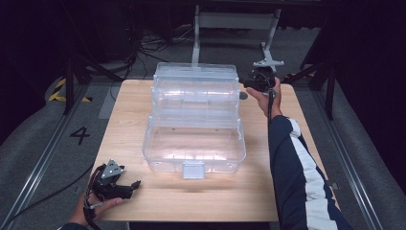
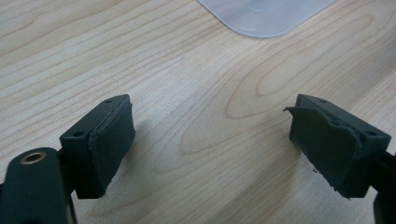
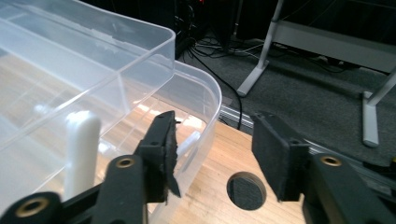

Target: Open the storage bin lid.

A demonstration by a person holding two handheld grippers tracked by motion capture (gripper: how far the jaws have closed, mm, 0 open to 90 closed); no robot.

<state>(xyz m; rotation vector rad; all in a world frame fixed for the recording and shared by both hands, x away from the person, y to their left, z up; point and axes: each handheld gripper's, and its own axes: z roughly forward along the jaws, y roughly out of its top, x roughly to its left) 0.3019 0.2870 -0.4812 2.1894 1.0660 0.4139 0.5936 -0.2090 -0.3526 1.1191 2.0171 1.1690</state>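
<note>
The big see-through plastic box (image 1: 194,122) sits in the middle of the desk (image 1: 191,201), opened up in steps, with its trays rising toward the far edge. It looks light and hard, and smooth enough to slip, so thin walls could bend or crack if squeezed too hard. A good place to hold is the thick rim, the white stick arm (image 3: 81,149) at its side, or the little front latch (image 1: 193,169). The right gripper (image 3: 215,154) is at the box's far right corner, jaws partly open, holding nothing (one pad is just beside the rim). The left gripper (image 2: 210,144) rests near the desk's front left corner, wide open and empty over the wood.
</note>
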